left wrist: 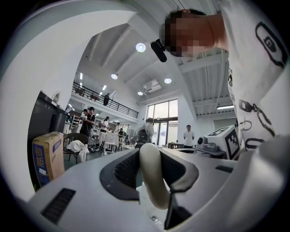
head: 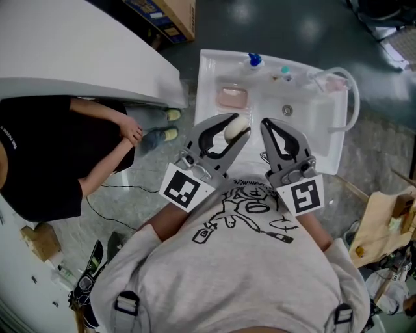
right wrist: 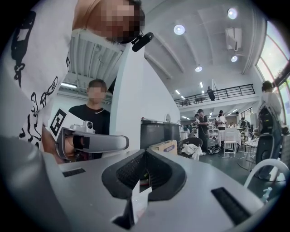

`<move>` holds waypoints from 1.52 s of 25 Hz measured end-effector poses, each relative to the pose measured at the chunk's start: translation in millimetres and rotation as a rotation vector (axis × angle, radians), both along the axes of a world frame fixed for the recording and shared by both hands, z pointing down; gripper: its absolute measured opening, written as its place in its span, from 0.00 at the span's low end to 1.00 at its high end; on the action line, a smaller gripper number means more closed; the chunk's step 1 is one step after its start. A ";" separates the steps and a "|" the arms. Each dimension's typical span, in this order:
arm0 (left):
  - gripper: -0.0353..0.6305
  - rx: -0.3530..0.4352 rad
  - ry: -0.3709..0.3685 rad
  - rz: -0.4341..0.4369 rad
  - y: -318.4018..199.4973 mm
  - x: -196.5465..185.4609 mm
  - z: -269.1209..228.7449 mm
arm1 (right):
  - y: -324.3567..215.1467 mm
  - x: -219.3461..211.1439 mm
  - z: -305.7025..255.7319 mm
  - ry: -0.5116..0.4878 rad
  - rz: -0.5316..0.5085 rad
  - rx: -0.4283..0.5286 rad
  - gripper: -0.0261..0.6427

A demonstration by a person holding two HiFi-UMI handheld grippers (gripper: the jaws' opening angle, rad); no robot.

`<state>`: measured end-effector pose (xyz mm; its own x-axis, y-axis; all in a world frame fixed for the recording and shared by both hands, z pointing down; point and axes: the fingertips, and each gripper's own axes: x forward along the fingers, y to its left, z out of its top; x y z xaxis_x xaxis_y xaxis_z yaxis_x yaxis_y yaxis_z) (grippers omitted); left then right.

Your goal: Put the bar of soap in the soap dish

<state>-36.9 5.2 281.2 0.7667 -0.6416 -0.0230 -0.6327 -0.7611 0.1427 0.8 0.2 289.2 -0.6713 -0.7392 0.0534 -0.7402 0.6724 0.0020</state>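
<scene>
A cream oval bar of soap (head: 235, 127) is pinched between the jaws of my left gripper (head: 237, 129), above the near edge of the white sink (head: 207, 78). In the left gripper view the soap (left wrist: 154, 176) stands on edge between the two dark pads, and the left gripper (left wrist: 152, 156) is shut on it. A pink soap dish (head: 232, 97) lies on the sink's left ledge, just beyond the soap. My right gripper (head: 266, 124) hovers beside the left one with its jaws together and nothing between them; the right gripper (right wrist: 144, 156) shows the same in its own view.
The sink has a drain (head: 286, 110), a blue-capped item (head: 254, 60) at the back and a white hose (head: 351, 97) on the right. A person in black (head: 39, 149) stands at left by a large white counter (head: 78, 52). A cardboard box (head: 174, 13) sits behind.
</scene>
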 end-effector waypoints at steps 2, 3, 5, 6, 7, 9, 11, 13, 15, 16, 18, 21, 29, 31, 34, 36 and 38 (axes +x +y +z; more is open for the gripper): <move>0.24 -0.003 -0.003 0.005 -3.2 4.6 2.1 | -2.4 2.3 2.3 0.002 -0.006 0.002 0.07; 0.24 -0.004 -0.008 0.006 -4.8 6.2 3.2 | -3.3 2.7 3.3 0.003 -0.010 0.002 0.07; 0.24 -0.003 -0.019 0.007 -8.7 8.3 6.1 | -5.6 2.6 5.7 0.004 -0.019 0.001 0.07; 0.24 -0.003 -0.024 0.007 -11.0 9.1 8.2 | -6.9 2.2 7.2 0.003 -0.022 0.000 0.07; 0.24 -0.005 -0.028 0.006 -13.3 9.9 10.9 | -8.4 2.0 9.2 0.002 -0.025 -0.002 0.07; 0.24 -0.011 -0.043 0.006 -17.7 11.4 17.6 | -12.3 2.6 14.1 0.003 -0.026 -0.008 0.07; 0.24 -0.020 -0.055 0.003 -22.6 12.3 23.6 | -17.3 4.5 19.6 0.009 -0.024 -0.016 0.07; 0.24 -0.026 -0.064 -0.001 -26.5 12.5 27.8 | -22.0 6.5 25.2 0.014 -0.022 -0.024 0.07; 0.24 -0.027 -0.077 -0.001 -28.6 13.3 31.7 | -25.5 7.7 29.0 0.016 -0.024 -0.026 0.07; 0.24 -0.029 -0.085 0.000 -29.5 13.8 34.1 | -26.9 7.9 30.6 0.018 -0.025 -0.025 0.07; 0.24 -0.033 -0.098 0.002 -32.1 14.0 39.4 | -30.1 7.2 34.4 0.021 -0.026 -0.028 0.07; 0.24 -0.034 -0.108 0.004 -37.1 13.4 46.0 | -34.8 4.9 41.6 0.026 -0.029 -0.039 0.07; 0.24 -0.023 -0.173 0.032 -47.1 16.6 72.1 | -43.5 2.7 70.8 0.096 -0.037 -0.037 0.07; 0.24 -0.025 -0.182 0.031 -49.5 16.3 80.3 | -44.8 3.6 78.7 0.107 -0.037 -0.043 0.07; 0.24 -0.021 -0.211 0.040 -52.2 17.3 91.4 | -47.0 6.2 90.2 0.123 -0.036 -0.053 0.07; 0.24 -0.026 -0.230 0.048 -54.4 17.8 99.4 | -49.3 6.5 98.1 0.128 -0.037 -0.062 0.07; 0.24 -0.033 -0.241 0.053 -56.3 18.4 106.3 | -50.3 6.4 106.4 0.138 -0.042 -0.075 0.07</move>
